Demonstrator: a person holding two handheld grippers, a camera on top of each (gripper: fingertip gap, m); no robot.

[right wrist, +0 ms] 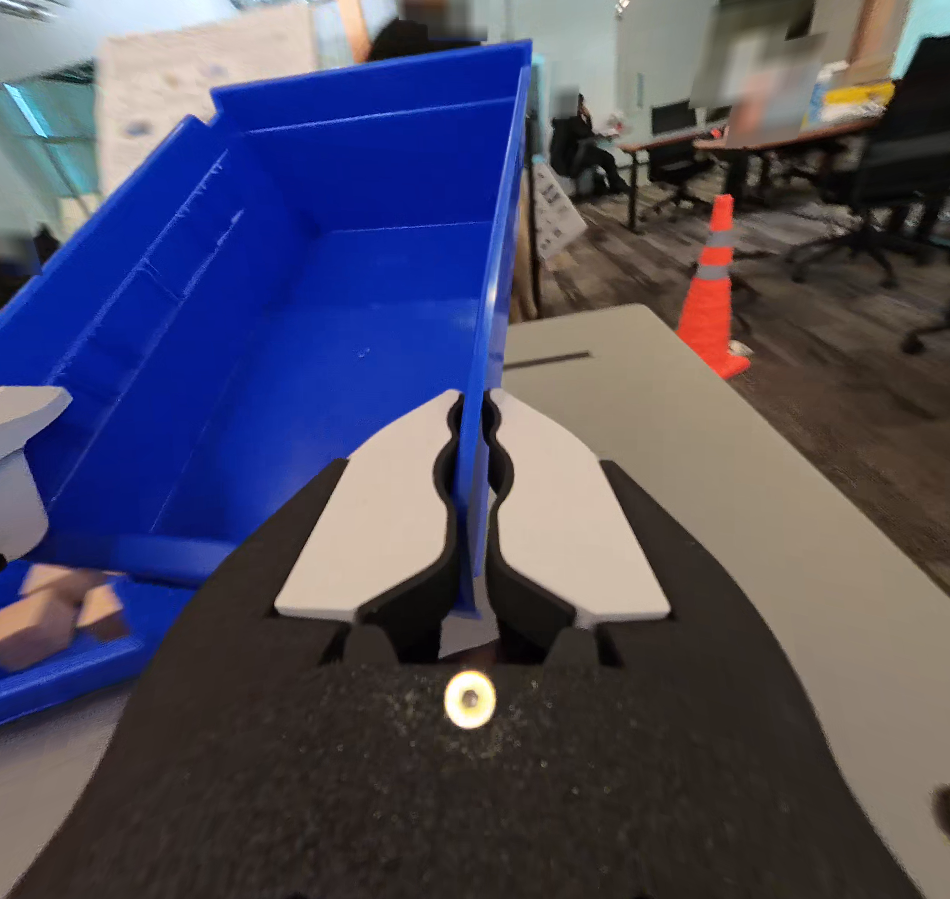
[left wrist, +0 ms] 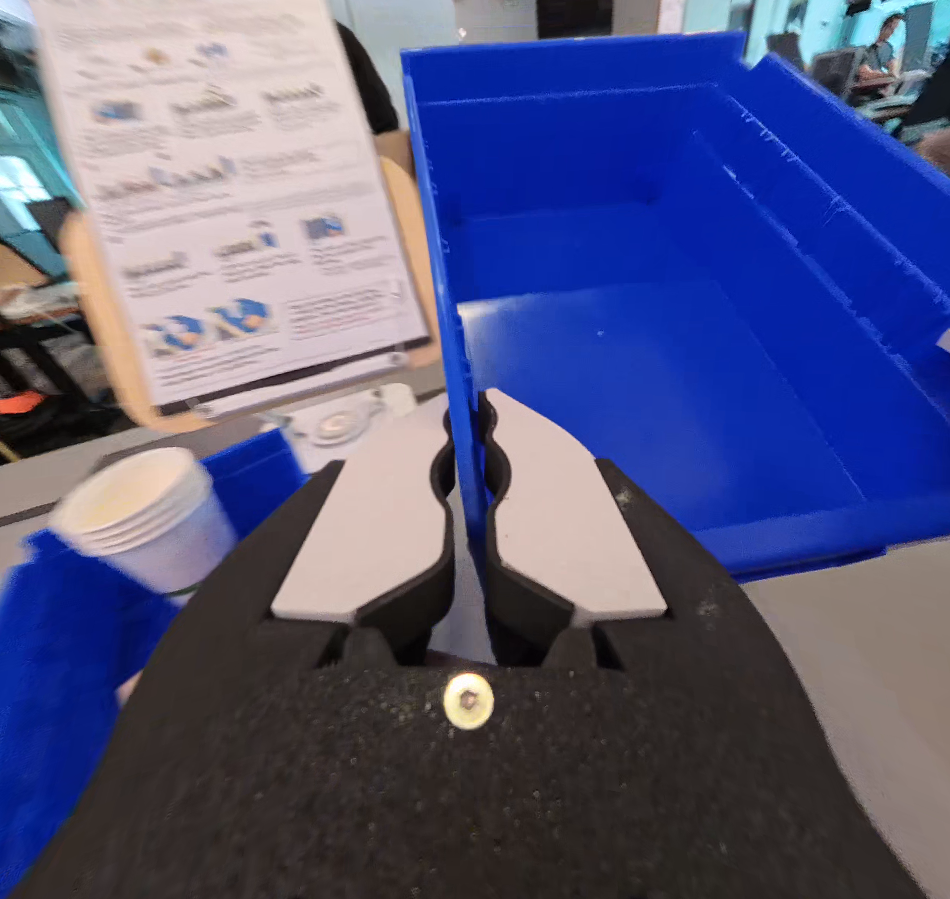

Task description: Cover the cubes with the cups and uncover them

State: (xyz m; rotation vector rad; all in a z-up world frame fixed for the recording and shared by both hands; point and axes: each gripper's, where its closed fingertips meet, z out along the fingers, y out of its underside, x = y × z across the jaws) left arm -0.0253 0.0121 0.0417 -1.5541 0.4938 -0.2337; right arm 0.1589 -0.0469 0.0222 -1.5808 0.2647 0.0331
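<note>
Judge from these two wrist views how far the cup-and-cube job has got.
Done: nothing yet. The white cups are nested in a stack, the wooden cubes heaped uncovered in a low blue tray. In hand: both tongs, left and right, clamp opposite walls of the empty blue bin. Left: all covering and uncovering.

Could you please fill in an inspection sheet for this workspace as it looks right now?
Surface: grey table, mostly bare.
Job's things: stacked white cups tilted; wooden cubes in a low blue tray.
Clutter: large blue bin, empty, tilted.
Grippers: left gripper shut on the bin's left wall; right gripper shut on its right wall.
Cables: nothing seen.
Surroundings: instruction sheet on stand, orange cone, office chairs.
</note>
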